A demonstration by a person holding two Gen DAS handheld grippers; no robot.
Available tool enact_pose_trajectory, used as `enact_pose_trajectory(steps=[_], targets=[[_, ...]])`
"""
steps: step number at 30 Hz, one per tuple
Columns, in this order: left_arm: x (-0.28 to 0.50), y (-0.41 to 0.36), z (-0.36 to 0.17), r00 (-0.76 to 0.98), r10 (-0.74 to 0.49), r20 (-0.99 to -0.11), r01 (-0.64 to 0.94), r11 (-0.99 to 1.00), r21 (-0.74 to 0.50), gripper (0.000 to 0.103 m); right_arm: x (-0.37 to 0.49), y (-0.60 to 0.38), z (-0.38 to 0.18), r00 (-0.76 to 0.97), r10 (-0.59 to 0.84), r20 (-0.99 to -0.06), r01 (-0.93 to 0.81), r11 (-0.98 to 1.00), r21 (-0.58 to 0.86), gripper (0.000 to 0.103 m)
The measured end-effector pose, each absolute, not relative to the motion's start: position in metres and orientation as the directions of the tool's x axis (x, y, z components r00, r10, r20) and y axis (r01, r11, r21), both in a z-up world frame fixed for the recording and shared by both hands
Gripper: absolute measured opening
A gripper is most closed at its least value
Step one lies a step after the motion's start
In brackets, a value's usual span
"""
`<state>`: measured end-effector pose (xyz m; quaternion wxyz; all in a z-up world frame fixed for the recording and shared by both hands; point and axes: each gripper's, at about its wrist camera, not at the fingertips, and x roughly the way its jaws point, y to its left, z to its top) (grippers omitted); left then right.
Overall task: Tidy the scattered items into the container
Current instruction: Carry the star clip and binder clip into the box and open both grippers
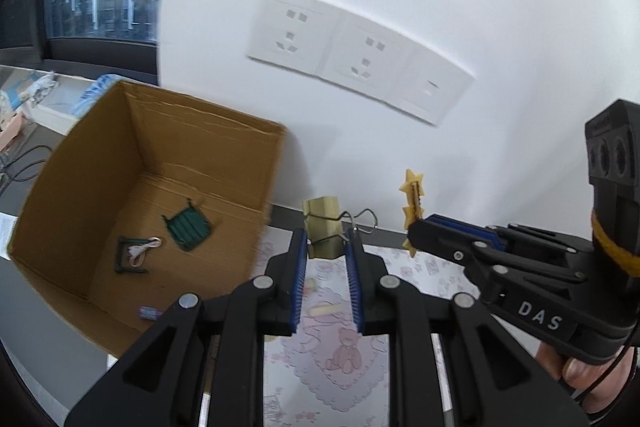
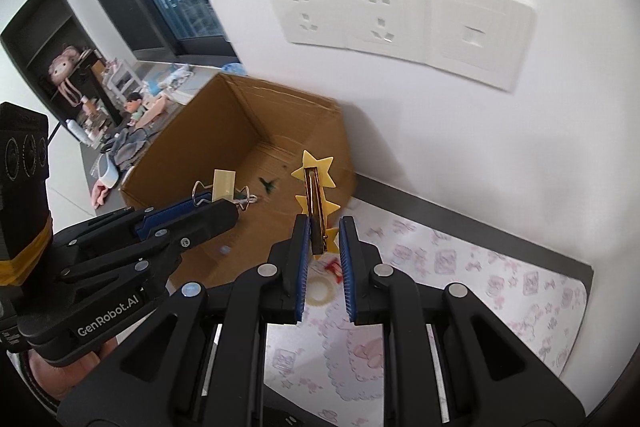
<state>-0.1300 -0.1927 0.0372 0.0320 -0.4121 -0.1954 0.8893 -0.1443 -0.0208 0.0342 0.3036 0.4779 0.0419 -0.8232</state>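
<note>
Left gripper: its blue-padded fingers stand narrow and clamp a binder clip at the tips; the clip is held in the air.
Binder clip: pale yellow-green body, with silver wire handles that stick out to the right of the fingers.
Right gripper: the fingers stand narrow around a star hair clip; the clip lies against the left pad, and a small gap shows to the right pad. From the left wrist view the tips are closed on its lower end.
Star hair clip: golden metal bar with yellow stars, held upright, the stars above the fingertips.
Cardboard box: open on top, to the left of the left fingers and beyond the right fingers, standing against the white wall. Inside lie a dark green square piece, a dark green frame with a white cord and a small purple item.
Desk mat: white with pink bear pattern, under both pairs of fingers.
Tape roll: clear, flat on the mat, below the right fingers.
Red item: small, just beside the tape roll; too small to tell what it is.
</note>
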Motion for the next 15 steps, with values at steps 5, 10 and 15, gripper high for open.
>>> enact_pose_trajectory(steps=[5,10,15], targets=[[-0.126,-0.221,0.035,-0.669,0.184,-0.720,0.157,-0.912,-0.379,0.019,-0.147,-0.049,0.035,-0.335,-0.482,-0.810,0.579,-0.783,0.226,0.015],[-0.123,-0.246,0.032,-0.673,0.153,-0.724,0.202,-0.903,-0.379,0.019,-0.149,-0.076,0.035,-0.312,-0.500,-0.808,0.614,-0.755,0.230,0.015],[-0.117,-0.274,0.026,-0.676,0.121,-0.726,0.257,-0.886,-0.387,0.019,-0.151,-0.108,0.027,-0.268,-0.508,-0.819,0.652,-0.721,0.234,0.015]])
